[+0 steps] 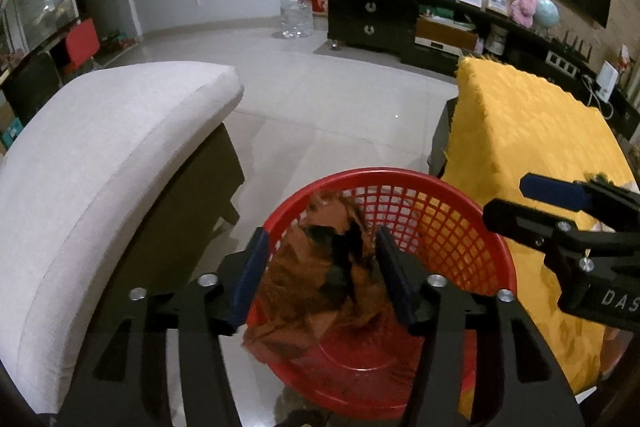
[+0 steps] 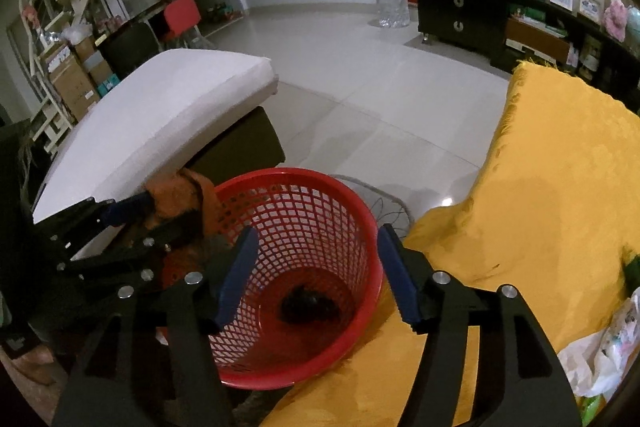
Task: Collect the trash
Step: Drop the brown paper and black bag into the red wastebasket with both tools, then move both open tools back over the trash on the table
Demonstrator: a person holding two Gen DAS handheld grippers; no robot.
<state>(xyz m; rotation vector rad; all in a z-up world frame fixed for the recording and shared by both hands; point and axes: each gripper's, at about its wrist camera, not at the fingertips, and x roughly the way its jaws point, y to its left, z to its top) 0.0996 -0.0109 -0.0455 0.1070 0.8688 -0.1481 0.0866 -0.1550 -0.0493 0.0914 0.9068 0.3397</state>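
left wrist view: left gripper (image 1: 320, 275) points down over the near rim of a red mesh basket (image 1: 460, 223). jaws stand apart. a crumpled orange-brown wrapper (image 1: 320, 283) with dark patches lies between the two blue pads (image 1: 252, 279); it fills most of the gap, but whether either pad presses on it cannot be told. its lower edge hangs at the basket's near-left rim, below the jaws, partly outside the mesh. ahead and left of the jaws: a white cushioned seat (image 1: 120, 147). ahead and right of the jaws: a yellow cloth (image 1: 520, 131), touching the basket's far side. the right gripper (image 1: 508, 203) enters from the right edge, level with the basket rim, nothing visible between its fingers.

right wrist view: right gripper (image 2: 316, 275) hangs above the basket (image 2: 304, 195) opening, jaws apart and empty. straight below the gap, on the basket floor, lies a small dark crumpled lump (image 2: 308, 307). the left gripper (image 2: 160, 215) sits to the left of the jaws at the basket's left rim, the orange wrapper (image 2: 180, 195) bunched at its fingers against the rim. right of the jaws the yellow cloth (image 2: 540, 187); far right, low, a white plastic bag (image 2: 600, 355) lies on it. white seat (image 2: 152, 115) ahead-left.
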